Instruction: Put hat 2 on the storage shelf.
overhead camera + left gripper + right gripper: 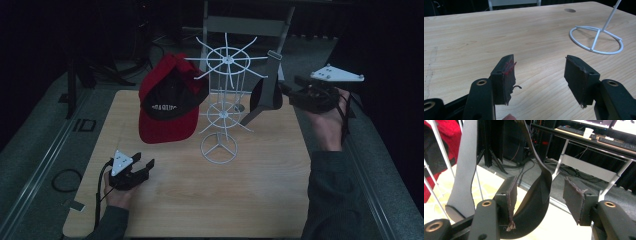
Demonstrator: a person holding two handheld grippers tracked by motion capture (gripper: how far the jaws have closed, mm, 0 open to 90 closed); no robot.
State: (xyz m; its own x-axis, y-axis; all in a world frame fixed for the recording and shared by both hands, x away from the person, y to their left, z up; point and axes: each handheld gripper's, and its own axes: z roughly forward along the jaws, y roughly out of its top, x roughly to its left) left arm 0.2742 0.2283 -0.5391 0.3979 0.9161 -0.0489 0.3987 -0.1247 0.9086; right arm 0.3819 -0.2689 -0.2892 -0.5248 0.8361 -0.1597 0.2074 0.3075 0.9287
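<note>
A white wire hat rack [226, 60] stands mid-table on a ring base [599, 52]. A red and black cap [167, 102] hangs from its left side. On its right side hangs a grey and black cap [265, 95]. My right gripper [286, 90] is raised beside that cap and open. In the right gripper view the cap's dark brim [534, 202] lies between the jaws [540, 182], close to the left pad and apart from the right one, and its grey strap [465, 165] hangs to the left. My left gripper [142, 167] rests on the table, open and empty [540, 61].
The wooden table [200, 200] has a small round hole [570, 10] near its far edge. A grey metal frame [245, 25] stands behind the table. A cable loop [65, 180] lies on the floor at the left. The right gripper view has a desk with keyboards [584, 137] farther off.
</note>
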